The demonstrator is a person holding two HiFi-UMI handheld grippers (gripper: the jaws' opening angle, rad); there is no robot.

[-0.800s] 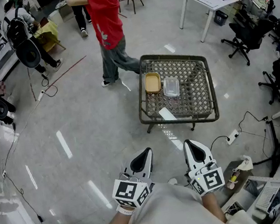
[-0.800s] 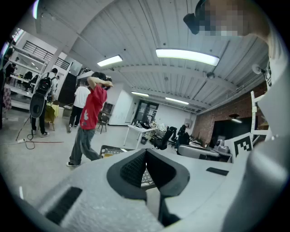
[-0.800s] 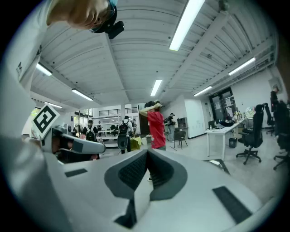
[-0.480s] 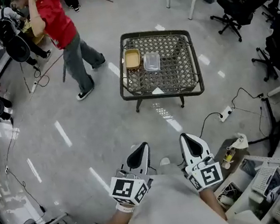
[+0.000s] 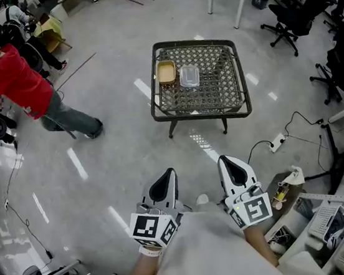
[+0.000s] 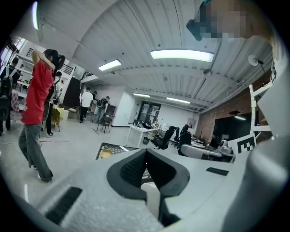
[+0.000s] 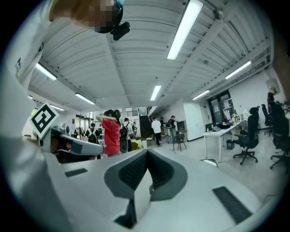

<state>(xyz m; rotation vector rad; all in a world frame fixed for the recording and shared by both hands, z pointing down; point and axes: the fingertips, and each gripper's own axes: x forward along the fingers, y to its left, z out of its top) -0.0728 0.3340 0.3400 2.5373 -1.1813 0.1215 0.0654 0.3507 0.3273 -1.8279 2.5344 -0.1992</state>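
In the head view, your left gripper (image 5: 164, 186) and right gripper (image 5: 233, 171) sit side by side over the floor. They are well apart from the wire table (image 5: 217, 96) ahead, which bears the yellow container (image 5: 166, 72) and clear container (image 5: 189, 76), with a person in red (image 5: 17, 82) off left. Your left gripper view shows jaws pressed together on nothing, with the yellow container beyond them. Your right gripper view shows jaws likewise closed and empty, facing that person and a white desk (image 7: 217, 136) instead.
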